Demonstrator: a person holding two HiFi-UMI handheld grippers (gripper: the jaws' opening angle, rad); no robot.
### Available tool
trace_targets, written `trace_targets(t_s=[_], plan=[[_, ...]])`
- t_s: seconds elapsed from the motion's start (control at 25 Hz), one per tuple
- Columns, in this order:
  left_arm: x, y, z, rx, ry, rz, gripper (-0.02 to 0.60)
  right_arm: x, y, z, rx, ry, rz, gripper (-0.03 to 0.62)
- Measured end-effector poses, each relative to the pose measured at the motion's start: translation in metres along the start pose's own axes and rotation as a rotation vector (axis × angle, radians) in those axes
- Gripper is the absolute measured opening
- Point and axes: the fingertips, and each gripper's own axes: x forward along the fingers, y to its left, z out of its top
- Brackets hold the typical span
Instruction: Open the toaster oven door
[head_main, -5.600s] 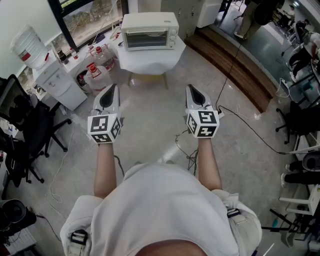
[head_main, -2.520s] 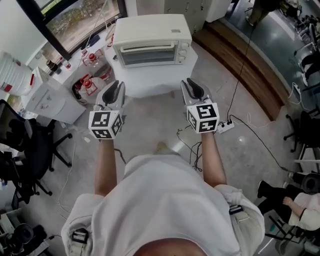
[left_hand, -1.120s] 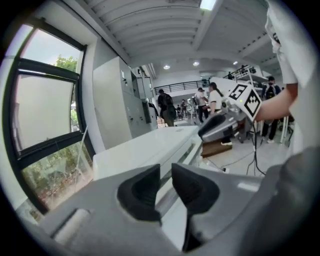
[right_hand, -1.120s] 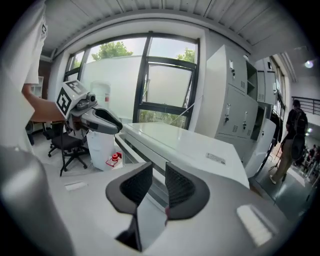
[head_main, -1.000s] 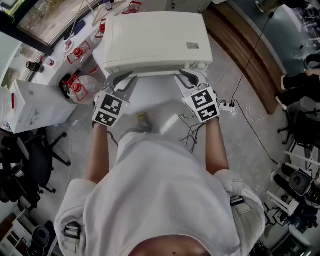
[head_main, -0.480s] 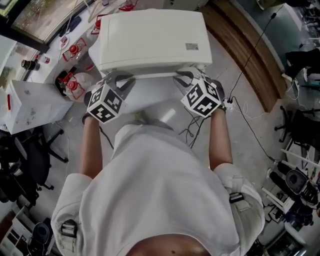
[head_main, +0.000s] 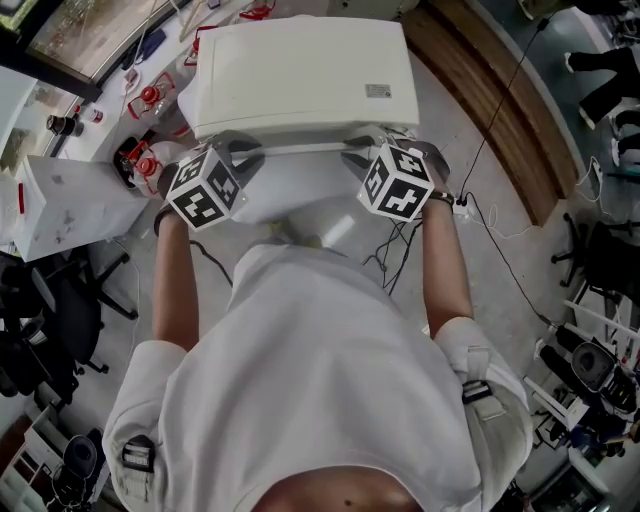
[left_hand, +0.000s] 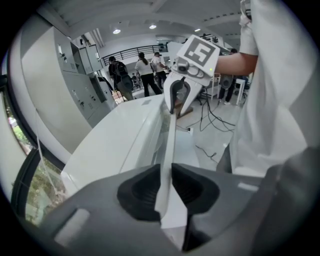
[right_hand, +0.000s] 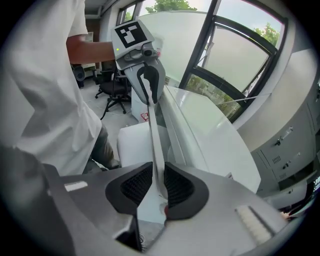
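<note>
The toaster oven (head_main: 300, 75) sits on a white table (head_main: 290, 195), its front edge towards the person (head_main: 320, 380); the door handle (left_hand: 169, 145) runs along that edge. The left gripper (head_main: 238, 152) and the right gripper (head_main: 360, 155) each clamp one end of the handle; the left jaws have just been opening slightly, pads on the bar. Bare tabletop lies below the handle, hemmed in by the person.

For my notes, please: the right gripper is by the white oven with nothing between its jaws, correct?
Not quite. The right gripper is by the white oven, but its jaws are closed on the door handle, as the right gripper view shows.
</note>
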Motion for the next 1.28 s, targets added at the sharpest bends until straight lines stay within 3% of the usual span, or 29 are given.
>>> trace_targets(t_s=[0.2,0.36,0.72,1.0,1.28], plan=[[0.004,-0.003,-0.006,0.008,0.032,-0.033,0.101,0.001,-0.001,0.001,-0.014,0.022,0.005,0.064],[0.012,0.002,-0.014,0.037,0.084,-0.025,0.080,0.009,-0.005,-0.001,-0.013,0.045,-0.005,0.066],[0.014,-0.005,-0.020,0.054,0.081,-0.066,0.072,0.019,0.000,0.000,0.075,0.033,-0.002,0.078],[0.018,-0.028,-0.020,0.066,0.100,-0.028,0.072,0.015,0.020,-0.009,0.081,0.006,-0.021,0.084],[0.024,-0.070,-0.025,0.073,0.134,-0.001,0.072,0.017,0.061,-0.022,0.062,-0.032,0.027,0.086]])
